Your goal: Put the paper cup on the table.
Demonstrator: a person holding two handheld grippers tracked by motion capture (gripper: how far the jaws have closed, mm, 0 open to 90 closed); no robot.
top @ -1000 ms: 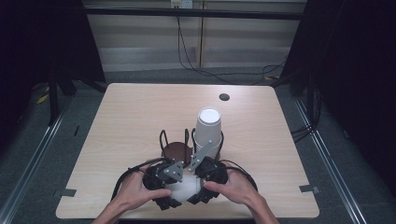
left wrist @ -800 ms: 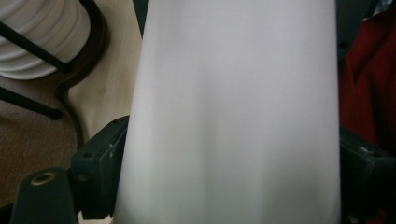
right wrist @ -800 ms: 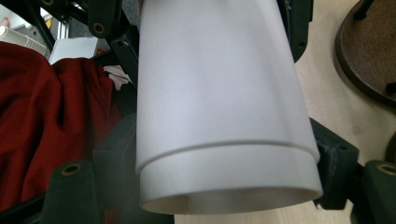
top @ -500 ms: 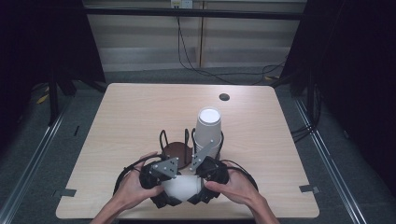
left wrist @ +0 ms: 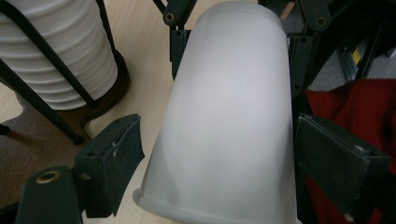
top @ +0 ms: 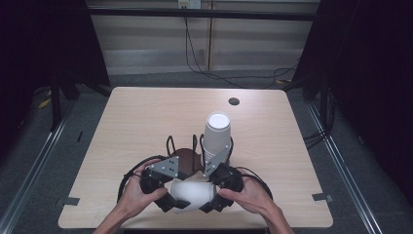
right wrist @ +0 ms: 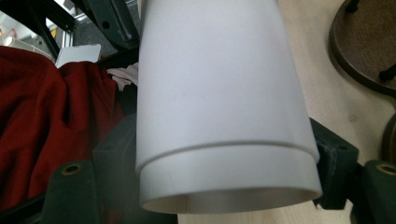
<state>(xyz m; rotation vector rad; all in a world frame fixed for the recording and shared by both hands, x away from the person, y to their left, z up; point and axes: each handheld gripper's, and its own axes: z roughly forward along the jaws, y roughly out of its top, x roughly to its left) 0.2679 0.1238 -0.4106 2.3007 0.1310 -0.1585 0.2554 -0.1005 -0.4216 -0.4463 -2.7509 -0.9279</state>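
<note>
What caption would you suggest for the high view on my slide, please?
Both grippers, left and right, hold a white cup on its side before the cup stack.

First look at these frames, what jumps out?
Two nested white cups held sideways between the left gripper and right gripper, at the table's near edge. Just behind, a tall stack of white cups stands in a black wire holder on a dark round base.

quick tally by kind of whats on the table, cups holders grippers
cup held between both: 1
cup stack: 1, cups in it too close to count
wire holder: 1
hand-held gripper: 2, left, right
total: 5
</note>
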